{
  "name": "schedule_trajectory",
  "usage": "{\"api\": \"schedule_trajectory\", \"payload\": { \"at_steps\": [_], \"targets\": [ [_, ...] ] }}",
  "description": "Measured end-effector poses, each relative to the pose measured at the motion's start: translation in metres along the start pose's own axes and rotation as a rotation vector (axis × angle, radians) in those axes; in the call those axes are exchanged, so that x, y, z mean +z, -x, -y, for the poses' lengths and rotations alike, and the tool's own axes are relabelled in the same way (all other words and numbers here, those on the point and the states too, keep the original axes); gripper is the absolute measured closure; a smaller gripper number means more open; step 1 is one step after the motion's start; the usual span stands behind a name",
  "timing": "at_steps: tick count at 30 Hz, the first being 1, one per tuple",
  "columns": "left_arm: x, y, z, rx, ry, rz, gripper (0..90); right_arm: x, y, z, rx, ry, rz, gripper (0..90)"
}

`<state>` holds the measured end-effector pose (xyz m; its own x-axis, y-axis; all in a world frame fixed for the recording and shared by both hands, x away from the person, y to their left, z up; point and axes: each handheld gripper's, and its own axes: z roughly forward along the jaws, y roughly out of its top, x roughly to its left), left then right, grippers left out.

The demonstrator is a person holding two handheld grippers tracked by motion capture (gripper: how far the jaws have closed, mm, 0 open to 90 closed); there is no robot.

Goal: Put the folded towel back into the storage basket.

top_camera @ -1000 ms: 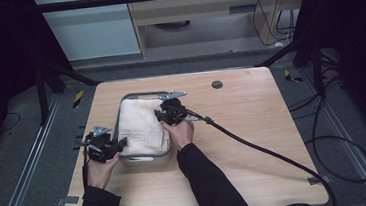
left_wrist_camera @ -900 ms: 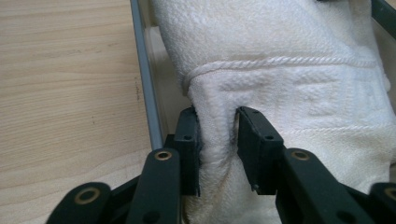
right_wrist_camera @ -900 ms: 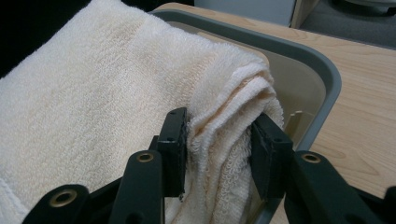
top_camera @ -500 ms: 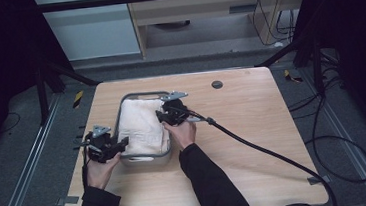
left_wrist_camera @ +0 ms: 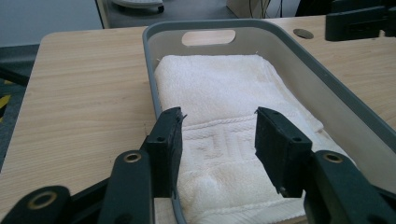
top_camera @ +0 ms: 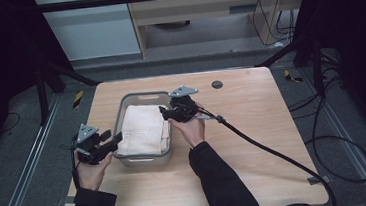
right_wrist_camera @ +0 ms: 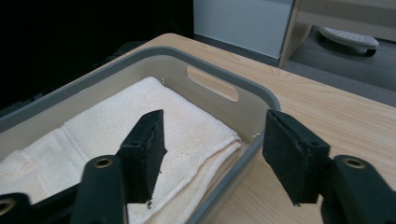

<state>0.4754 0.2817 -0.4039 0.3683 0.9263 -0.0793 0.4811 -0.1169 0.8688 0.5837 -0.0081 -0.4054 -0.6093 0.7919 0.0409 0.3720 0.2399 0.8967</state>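
Now both tongs, left tongs (left_wrist_camera: 218, 135) and right tongs (right_wrist_camera: 212, 149), have just been opening, nothing between them; folded towel (top_camera: 144, 128) lies released in the bin (top_camera: 145, 159); placement looks done.

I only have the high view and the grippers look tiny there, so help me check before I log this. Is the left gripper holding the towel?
Observer: No. In the left gripper view the left gripper has just been opening; its jaws stand apart above the folded towel, gripping nothing.
Operator: And the right one?
Observer: The right gripper has just been opening too, with nothing between its jaws; one jaw hangs over the towel, the other outside the grey bin.
Operator: Anything on the towel itself?
Observer: A woven key-pattern band crosses it near the left gripper.
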Motion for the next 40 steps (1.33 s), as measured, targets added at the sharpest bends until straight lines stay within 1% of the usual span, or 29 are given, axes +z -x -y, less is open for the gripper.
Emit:
{"api": "schedule_trajectory", "payload": {
  "at_steps": [1,2,3,4,5,6,7,8,9,11,12,13,14,15,17,18,20,24,25,28,29,30,32,33,34,35,37,38,40],
  "targets": [
    [-0.001,0.001,0.0,0.002,0.004,-0.001,49.8,-0.004,0.002,0.0,-0.009,0.0,-0.004,33.5],
    [-0.001,0.001,0.0,0.002,0.004,-0.001,49.3,-0.004,0.002,0.0,-0.009,0.0,-0.004,33.5],
    [-0.002,0.001,0.001,0.002,0.006,0.0,49.3,-0.009,0.004,0.001,-0.007,0.004,-0.011,31.0],
    [-0.004,0.001,0.002,0.003,0.01,0.005,48.0,-0.018,0.008,0.002,0.006,0.004,-0.031,27.9],
    [-0.005,0.001,0.002,0.005,0.012,0.003,47.0,-0.024,0.011,0.004,0.004,0.008,-0.032,27.0],
    [-0.005,0.001,0.002,0.005,0.012,0.003,45.9,-0.024,0.011,0.004,0.004,0.008,-0.032,27.0],
    [-0.008,0.0,0.004,0.008,0.018,0.008,44.4,-0.035,0.016,0.007,0.01,0.011,-0.038,24.6],
    [-0.009,0.0,0.006,0.01,0.024,0.006,43.1,-0.041,0.019,0.009,0.011,0.009,-0.044,23.5],
    [-0.009,0.0,0.006,0.01,0.024,0.006,41.9,-0.041,0.019,0.009,0.011,0.009,-0.044,23.5],
    [-0.012,-0.001,0.009,0.01,0.033,0.009,40.4,-0.053,0.025,0.013,0.008,0.01,-0.045,22.1],
    [-0.014,-0.003,0.011,0.002,0.045,0.013,38.5,-0.065,0.031,0.018,0.015,0.013,-0.042,20.3],
    [-0.015,-0.003,0.011,-0.001,0.05,0.015,37.5,-0.072,0.034,0.021,0.017,0.02,-0.043,19.9],
    [-0.015,-0.003,0.011,-0.001,0.05,0.015,36.4,-0.077,0.037,0.023,0.02,0.026,-0.042,19.3],
    [-0.015,-0.003,0.012,-0.004,0.053,0.025,36.4,-0.077,0.037,0.023,0.02,0.026,-0.042,19.3],
    [-0.016,-0.003,0.014,0.002,0.053,0.029,33.1,-0.09,0.043,0.029,0.027,0.036,-0.036,18.1],
    [-0.017,-0.002,0.016,0.007,0.059,0.025,31.8,-0.102,0.049,0.036,0.028,0.045,-0.03,16.7],
    [-0.018,-0.001,0.021,0.03,0.083,0.021,28.8,-0.113,0.055,0.044,0.04,0.047,-0.023,15.3],
    [-0.021,-0.002,0.031,0.056,0.082,0.012,25.0,-0.131,0.066,0.059,0.053,0.053,-0.004,14.0],
    [-0.021,-0.002,0.031,0.056,0.082,0.012,24.2,-0.131,0.066,0.059,0.053,0.053,-0.004,14.0],
    [-0.024,-0.005,0.039,0.049,0.083,0.004,22.8,-0.147,0.075,0.073,0.061,0.052,0.014,13.8],
    [-0.025,-0.008,0.042,0.044,0.088,0.003,22.1,-0.155,0.08,0.081,0.064,0.047,0.023,13.4],
    [-0.025,-0.008,0.042,0.044,0.088,0.003,21.7,-0.155,0.08,0.081,0.064,0.047,0.023,13.4],
    [-0.027,-0.009,0.045,0.044,0.089,-0.003,21.0,-0.166,0.088,0.095,0.071,0.04,0.036,13.1],
    [-0.028,-0.01,0.047,0.05,0.095,-0.012,21.0,-0.166,0.088,0.095,0.071,0.04,0.036,13.1],
    [-0.03,-0.012,0.05,0.053,0.1,-0.011,20.2,-0.172,0.093,0.104,0.081,0.034,0.051,12.8],
    [-0.03,-0.012,0.05,0.053,0.1,-0.011,19.8,-0.172,0.093,0.104,0.081,0.034,0.051,12.8],
    [-0.032,-0.013,0.054,0.069,0.107,-0.016,19.4,-0.178,0.098,0.114,0.094,0.028,0.058,12.8],
    [-0.032,-0.015,0.058,0.072,0.102,-0.021,19.0,-0.182,0.103,0.124,0.098,0.011,0.068,12.6],
    [-0.032,-0.017,0.06,0.071,0.098,-0.026,18.9,-0.184,0.106,0.129,0.096,0.004,0.077,12.5]
  ]
}}
